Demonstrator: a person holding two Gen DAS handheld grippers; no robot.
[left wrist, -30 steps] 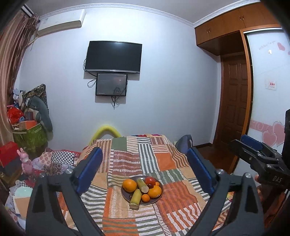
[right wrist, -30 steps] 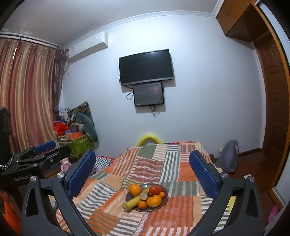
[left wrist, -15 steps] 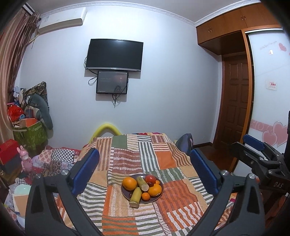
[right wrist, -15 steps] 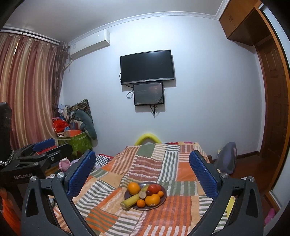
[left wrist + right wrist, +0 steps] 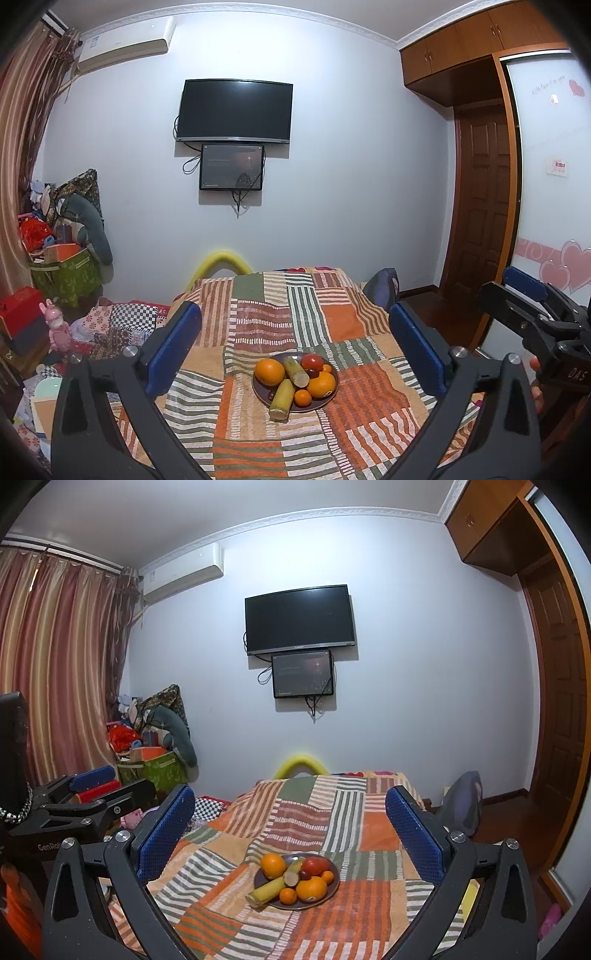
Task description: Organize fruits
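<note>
Your left gripper hangs above the patchwork blanket with its jaws spread wide and nothing between them. Your right gripper does the same, jaws wide apart and empty; it also shows at the right edge of the left view. The dark plate sits on the blanket, framed between the blue pads in both views and well apart from them. On it: a big orange at the left, a second orange at the right, a red apple at the back, and a small tangerine at the front. Two yellow-green sugarcane pieces lie across the middle, the front one sticking out over the rim. A TV hangs on the far wall.
</note>
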